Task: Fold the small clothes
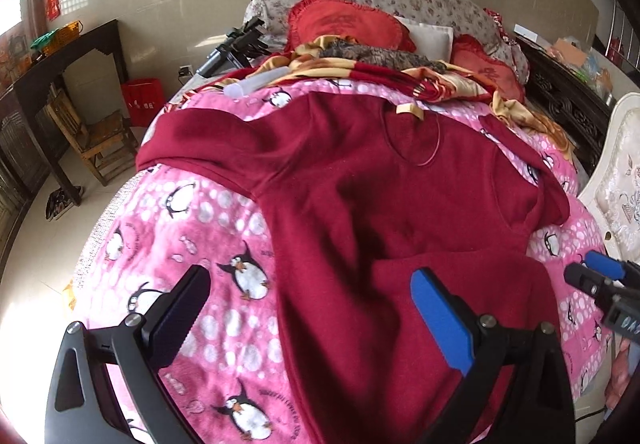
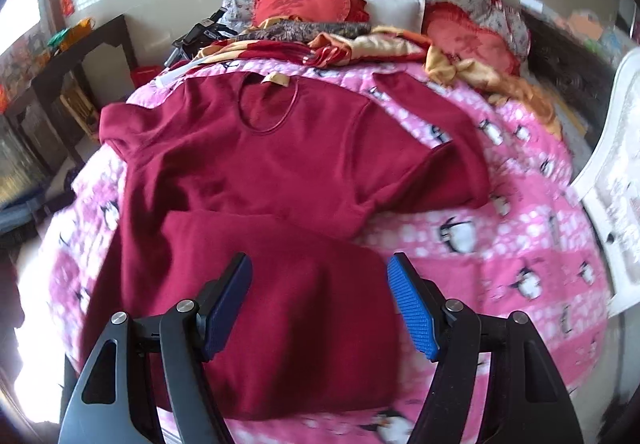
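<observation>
Left wrist view: a dark red top [image 1: 360,180] is spread flat on the bed [image 1: 168,228] ahead of both claws, its hem already folded up. The left claw [image 1: 308,316] and right claw [image 2: 320,308] are spread wide, holding nothing, seemingly readied for the next fold.

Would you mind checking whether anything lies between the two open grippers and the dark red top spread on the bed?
Nothing visible does. The left gripper and right gripper both hang open directly above the dark red top, with only its fabric between their fingers. The clutter sits farther up the pink penguin blanket, beyond the collar.
</observation>
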Motion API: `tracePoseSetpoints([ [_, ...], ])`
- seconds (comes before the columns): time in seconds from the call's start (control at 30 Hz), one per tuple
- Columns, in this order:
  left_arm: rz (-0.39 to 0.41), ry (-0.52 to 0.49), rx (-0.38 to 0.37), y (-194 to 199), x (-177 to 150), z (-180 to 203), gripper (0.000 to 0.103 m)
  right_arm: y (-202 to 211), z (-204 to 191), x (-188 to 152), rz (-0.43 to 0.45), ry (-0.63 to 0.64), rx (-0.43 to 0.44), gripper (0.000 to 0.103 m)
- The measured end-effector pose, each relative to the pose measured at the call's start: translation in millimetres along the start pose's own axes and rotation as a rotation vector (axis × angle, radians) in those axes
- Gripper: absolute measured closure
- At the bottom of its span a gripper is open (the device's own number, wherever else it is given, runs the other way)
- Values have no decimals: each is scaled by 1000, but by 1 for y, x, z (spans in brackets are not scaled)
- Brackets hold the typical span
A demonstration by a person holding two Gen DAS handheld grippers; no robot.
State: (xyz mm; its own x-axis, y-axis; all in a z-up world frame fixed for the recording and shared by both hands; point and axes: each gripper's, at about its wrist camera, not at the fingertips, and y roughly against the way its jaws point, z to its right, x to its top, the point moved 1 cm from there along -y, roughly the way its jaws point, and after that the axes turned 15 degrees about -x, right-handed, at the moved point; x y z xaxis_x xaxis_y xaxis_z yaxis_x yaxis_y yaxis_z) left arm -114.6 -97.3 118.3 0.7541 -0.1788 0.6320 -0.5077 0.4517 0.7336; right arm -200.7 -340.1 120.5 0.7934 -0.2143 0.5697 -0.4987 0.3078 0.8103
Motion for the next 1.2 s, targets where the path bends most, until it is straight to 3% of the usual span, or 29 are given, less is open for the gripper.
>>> tracePoseSetpoints([
  [0.1, -3, 8, -8, -13, 1, 0, 1, -4, -10, 12, -11, -43, 61, 46],
  [0.5, -24, 23, -26, -54, 13, 1, 1, -30, -44, 39, 24, -13, 2, 46],
  [1.2, -29, 51, 0, -80, 23, -11, 1, -75, -74, 46, -39, -28, 9, 46],
])
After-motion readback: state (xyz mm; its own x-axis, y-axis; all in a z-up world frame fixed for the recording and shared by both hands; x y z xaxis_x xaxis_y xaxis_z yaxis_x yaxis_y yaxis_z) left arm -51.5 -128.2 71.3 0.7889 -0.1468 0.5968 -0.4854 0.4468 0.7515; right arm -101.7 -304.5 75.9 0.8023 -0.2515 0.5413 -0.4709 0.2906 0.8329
